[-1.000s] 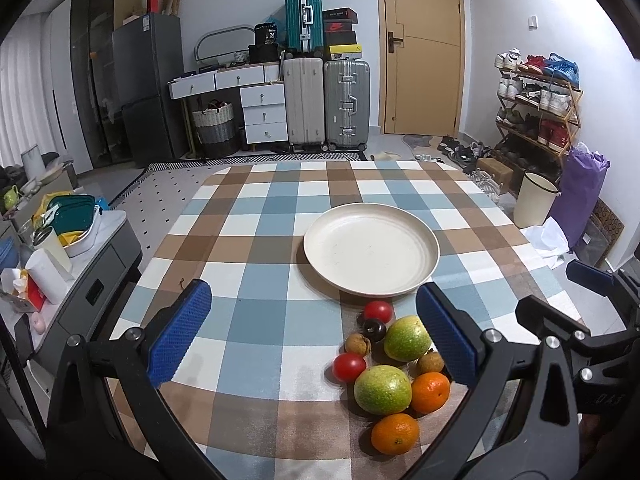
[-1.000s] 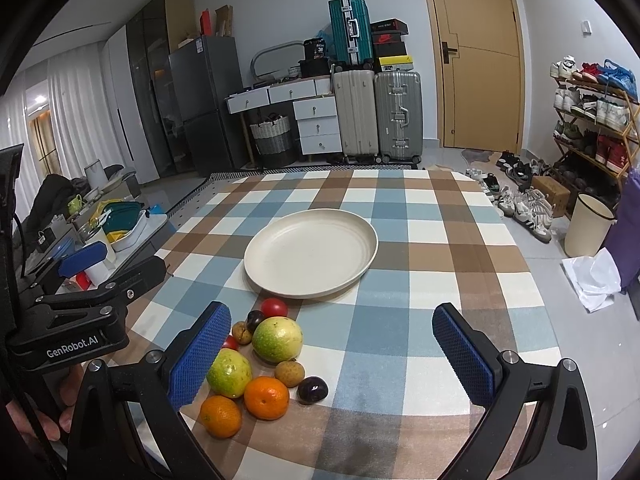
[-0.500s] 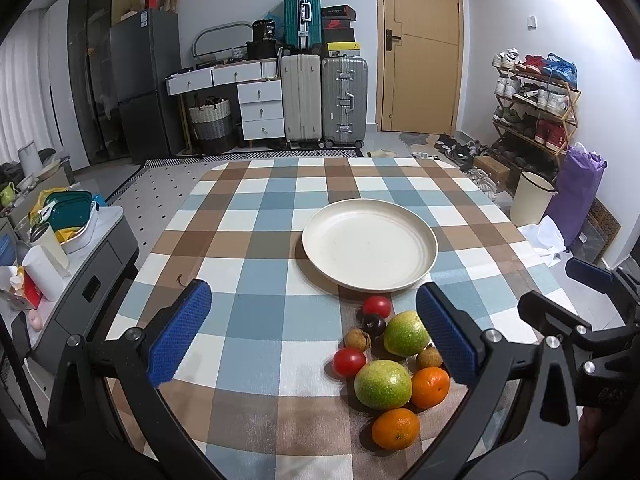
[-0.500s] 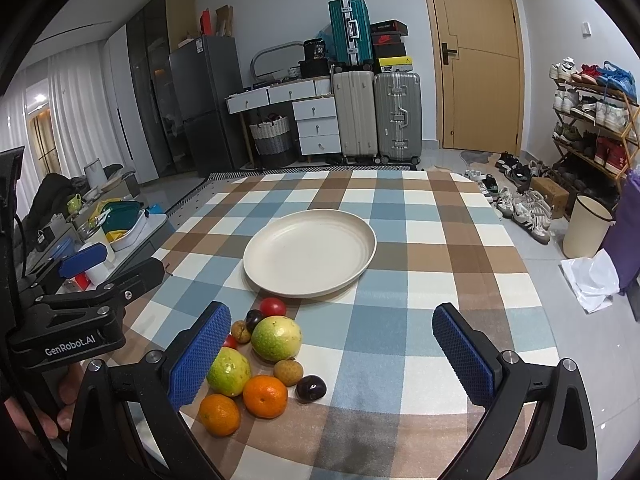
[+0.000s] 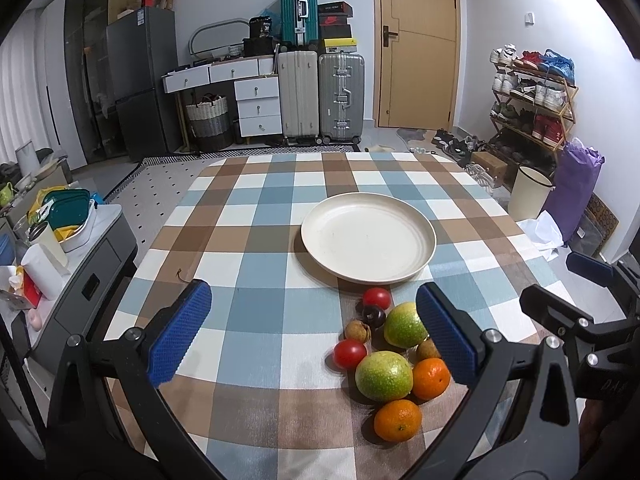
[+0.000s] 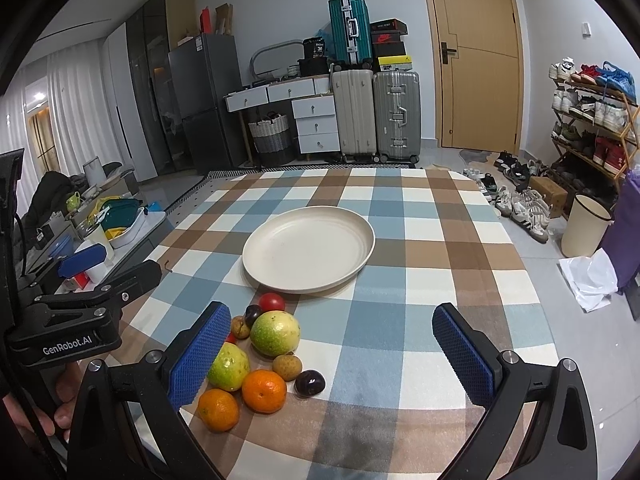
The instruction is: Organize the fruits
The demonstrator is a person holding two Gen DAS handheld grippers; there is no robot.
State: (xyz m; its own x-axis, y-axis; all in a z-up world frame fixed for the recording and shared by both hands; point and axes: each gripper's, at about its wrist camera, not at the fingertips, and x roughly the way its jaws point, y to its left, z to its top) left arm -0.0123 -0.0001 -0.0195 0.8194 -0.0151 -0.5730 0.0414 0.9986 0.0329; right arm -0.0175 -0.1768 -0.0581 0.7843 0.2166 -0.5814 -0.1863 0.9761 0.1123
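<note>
Nothing sorted yet: plate [image 5: 368, 236] bare.
Fruit pile [image 6: 260, 356] waits on bench [image 5: 256, 280]; both my hand-held grippers, left [image 5: 314, 336] and right [image 6: 332, 356], gape wide, holding nothing.

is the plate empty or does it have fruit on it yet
Empty. The plate shows only its bare cream surface in both views; all the fruit sits in a cluster on the tablecloth just in front of it.

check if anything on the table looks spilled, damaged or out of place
Nothing looks spilled or damaged. The plate sits empty while the fruits lie loose in a cluster on the tablecloth just in front of it, among them an orange and a dark plum. Both grippers hover with jaws open, holding nothing.
</note>
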